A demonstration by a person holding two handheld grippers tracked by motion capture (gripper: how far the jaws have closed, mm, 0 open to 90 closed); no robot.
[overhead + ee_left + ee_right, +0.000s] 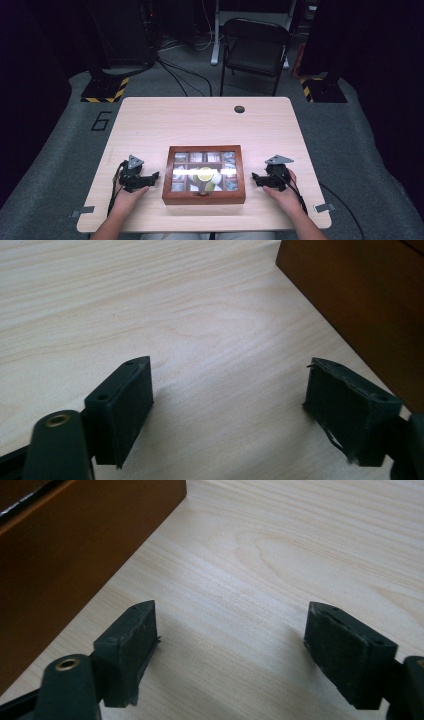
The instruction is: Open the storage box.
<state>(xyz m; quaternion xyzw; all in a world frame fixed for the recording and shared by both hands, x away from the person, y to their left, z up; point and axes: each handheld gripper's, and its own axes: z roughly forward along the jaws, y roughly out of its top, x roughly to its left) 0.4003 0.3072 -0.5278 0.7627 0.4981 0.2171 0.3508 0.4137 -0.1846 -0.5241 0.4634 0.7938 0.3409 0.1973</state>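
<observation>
You held the left tool [150,178] and the right tool [256,179] low over the bench [150,125], one on each side of the wooden box [204,175], each near its side wall but apart from it. Both tools' jaws stood wide and empty. The box sat toward your edge of the bench, its glass lid closed.

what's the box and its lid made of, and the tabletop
The box looks like reddish-brown wood with a smooth satin finish. Its lid panel seems to be glass or clear plastic: a bright glare sits on it and the compartments show through. The tabletop shows pale wood grain, matte; whether solid wood or laminate can't be told.
</observation>
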